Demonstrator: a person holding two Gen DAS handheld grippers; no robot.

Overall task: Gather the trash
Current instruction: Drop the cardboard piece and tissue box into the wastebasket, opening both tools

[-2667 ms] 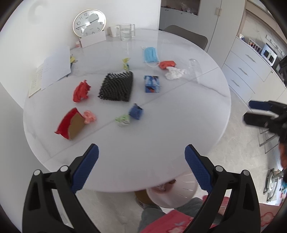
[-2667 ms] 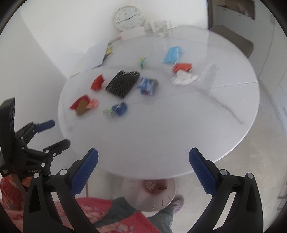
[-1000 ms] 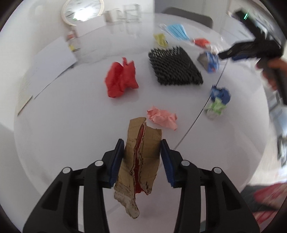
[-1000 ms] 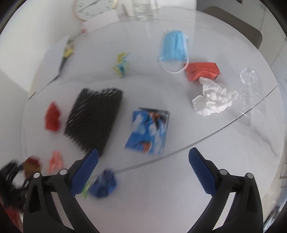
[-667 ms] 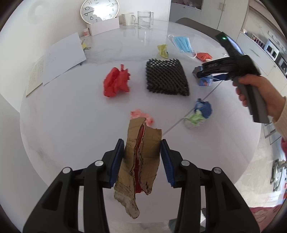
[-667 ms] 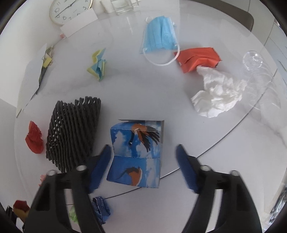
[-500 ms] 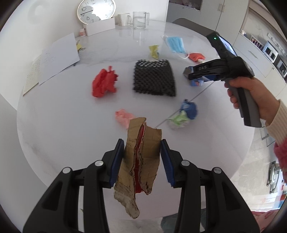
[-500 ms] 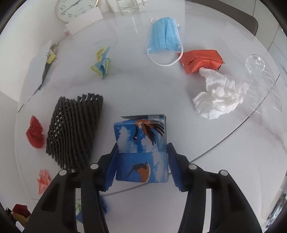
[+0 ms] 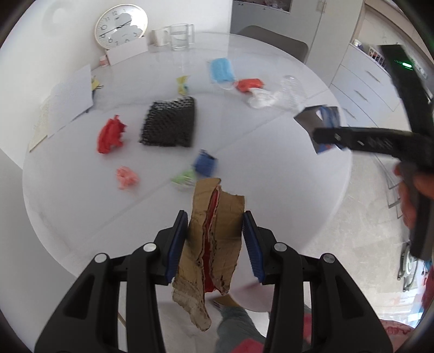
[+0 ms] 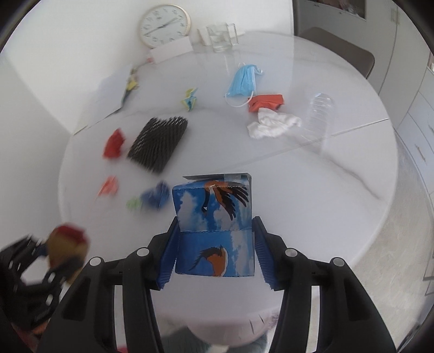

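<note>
My left gripper (image 9: 215, 229) is shut on a torn brown and red cardboard piece (image 9: 214, 239), held above the near edge of the round white table (image 9: 284, 190). My right gripper (image 10: 215, 244) is shut on a blue carton with bird pictures (image 10: 214, 225), lifted off the table; it also shows at the right of the left wrist view (image 9: 320, 122). Trash on the table: red crumpled paper (image 9: 109, 134), black foam net (image 9: 169, 125), pink wad (image 9: 126, 177), blue and green wrappers (image 9: 199, 167), blue face mask (image 10: 244, 80), red wrapper (image 10: 265, 103), white tissue (image 10: 271, 125), clear plastic bottle (image 10: 317, 116).
A wall clock (image 9: 120, 25), a mug and a glass (image 9: 181, 36) stand at the table's far edge. Paper sheets (image 9: 65, 106) lie at the left. A chair (image 10: 339, 51) stands behind the table. Kitchen drawers (image 9: 366, 81) are at the right. A bin rim shows below the table's edge (image 9: 252, 296).
Both grippers have pulled back from the table toward its near edge. The right one closed on the blue carton and lifted it. The left one still holds the cardboard.
</note>
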